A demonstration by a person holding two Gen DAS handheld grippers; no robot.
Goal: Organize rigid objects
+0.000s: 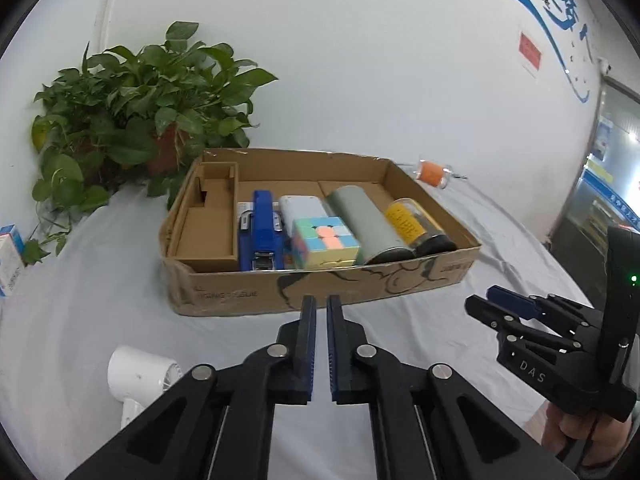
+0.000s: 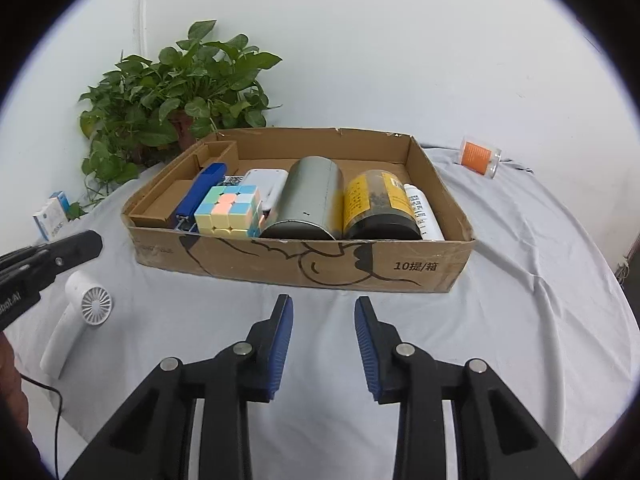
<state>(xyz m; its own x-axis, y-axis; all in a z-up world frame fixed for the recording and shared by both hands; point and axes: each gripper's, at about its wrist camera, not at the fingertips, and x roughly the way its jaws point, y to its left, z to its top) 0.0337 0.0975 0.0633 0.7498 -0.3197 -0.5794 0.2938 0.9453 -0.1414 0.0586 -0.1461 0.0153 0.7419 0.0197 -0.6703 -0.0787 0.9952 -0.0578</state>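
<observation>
A shallow cardboard box [image 1: 224, 296] [image 2: 420, 268] sits on the white-clothed table. It holds a blue stapler [image 1: 262, 224] [image 2: 202, 188], a pastel puzzle cube [image 1: 324, 242] [image 2: 228, 210], a white device [image 1: 302, 208] [image 2: 266, 180], a grey tin [image 1: 364, 220] [image 2: 312, 200], a yellow-labelled jar [image 1: 412, 224] [image 2: 376, 204] and a white bottle [image 2: 424, 212]. My left gripper [image 1: 321, 304] is nearly shut and empty, just in front of the box. My right gripper [image 2: 323, 306] is open and empty, also in front of the box; it shows in the left wrist view [image 1: 486, 296].
A white handheld fan [image 1: 140, 376] [image 2: 84, 308] lies at the front left. An orange-labelled clear container [image 1: 434, 174] [image 2: 478, 156] lies behind the box on the right. A potted plant [image 1: 132, 112] [image 2: 176, 96] and a small blue-white carton [image 1: 10, 256] [image 2: 52, 214] stand at the left.
</observation>
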